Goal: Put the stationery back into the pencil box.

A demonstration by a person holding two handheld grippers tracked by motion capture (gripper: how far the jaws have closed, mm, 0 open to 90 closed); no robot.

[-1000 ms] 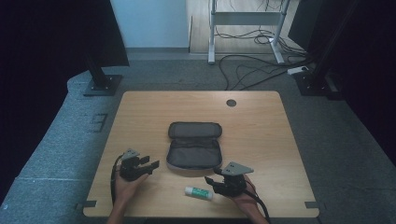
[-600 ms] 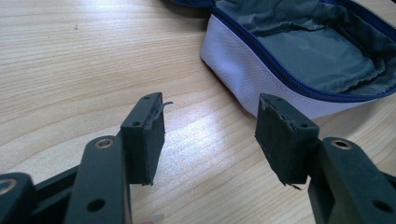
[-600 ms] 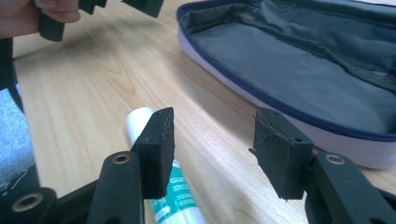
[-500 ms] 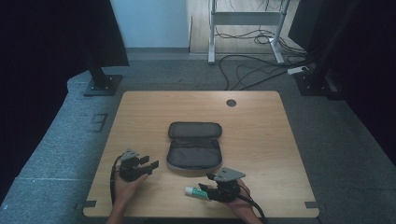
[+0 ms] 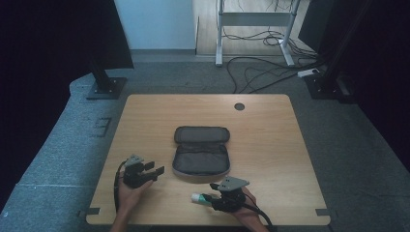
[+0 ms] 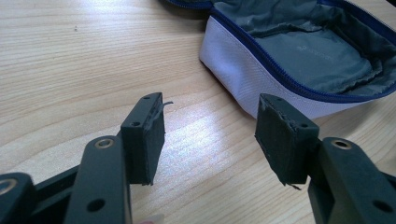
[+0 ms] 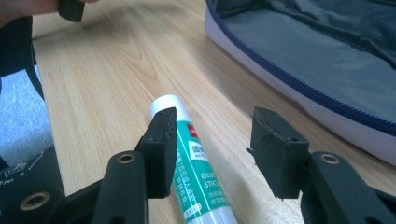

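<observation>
A green-and-white glue stick (image 5: 197,198) (image 7: 198,177) lies near the front edge of the wooden table (image 5: 270,145). My right gripper (image 5: 211,197) (image 7: 212,140) is open and low over it; the stick lies between the jaws, close against the left one, white cap pointing away. An open zip pouch (image 5: 201,158) (image 7: 327,60) (image 6: 308,60) with grey lining, white shell and blue zipper lies at mid-table. My left gripper (image 5: 157,170) (image 6: 210,135) rests at front left, open and holding nothing, its jaws pointing at the pouch's near corner, a short way off.
A round cable hole (image 5: 239,106) sits near the table's back edge. On the floor, a black stand base (image 5: 104,87) lies beyond the back left corner and cables (image 5: 261,72) trail behind the table. The person's other hand (image 7: 28,7) shows in the right gripper view, top left.
My right gripper has slid left along the front edge until its open jaws are over the glue stick. The left gripper and the pouch have stayed where they were.
</observation>
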